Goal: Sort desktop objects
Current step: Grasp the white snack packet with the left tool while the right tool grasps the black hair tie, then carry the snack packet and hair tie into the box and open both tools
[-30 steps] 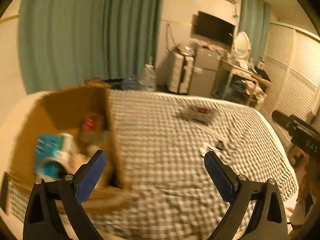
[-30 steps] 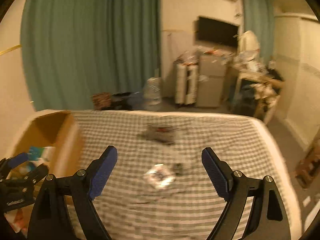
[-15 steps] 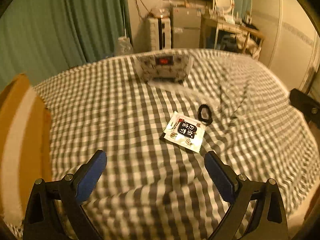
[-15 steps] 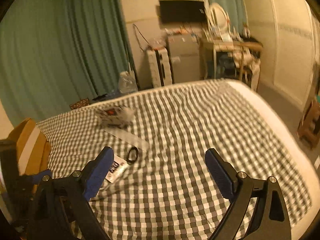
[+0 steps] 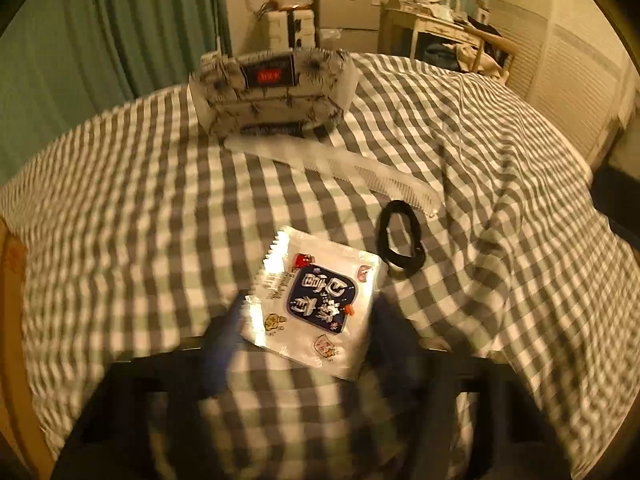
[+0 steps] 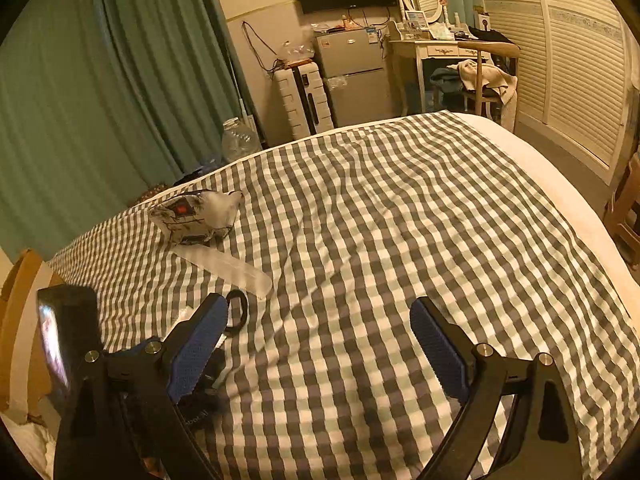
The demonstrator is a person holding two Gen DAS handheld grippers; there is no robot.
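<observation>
Wrinkled grey-and-white checked bedspread (image 5: 500,152), bearing every loose item and likely to give softly under pressure. Brown cardboard box (image 6: 18,300) at the left margin, judged the likely destination for sorted things. Right gripper (image 6: 318,306) with blue ribbed pads, spread wide above bare cloth, holding nothing, well apart from the items; best kept aside, clear of the other hand's path. Left gripper (image 5: 308,340), blurred, angled downward, jaws closing with the sachet's near edge between them; contact of pads with foil not discernible through the blur. White fabric pouch with dark prints and a red label (image 5: 272,88) at the far side, touching or just beside the translucent white plastic comb (image 5: 332,168), the latter lying slantwise toward the right. Flat white foil sachet with a dark blue printed label (image 5: 316,300), the thing in hand, lying flat on the cloth in the near middle, far right corner just beside the black elastic hair tie (image 5: 400,246), possibly over its rim. For a sound pick: press the fingertips lightly into the yielding cloth so as to bear against the thin side edges; close squarely across the width, letting the foil bow upward rather than slide out; guard against pinching a fold of bedspread along with it; lift straight up, away from the hair tie, to avoid dragging the loop; check for a firm hold before swinging toward the box.
</observation>
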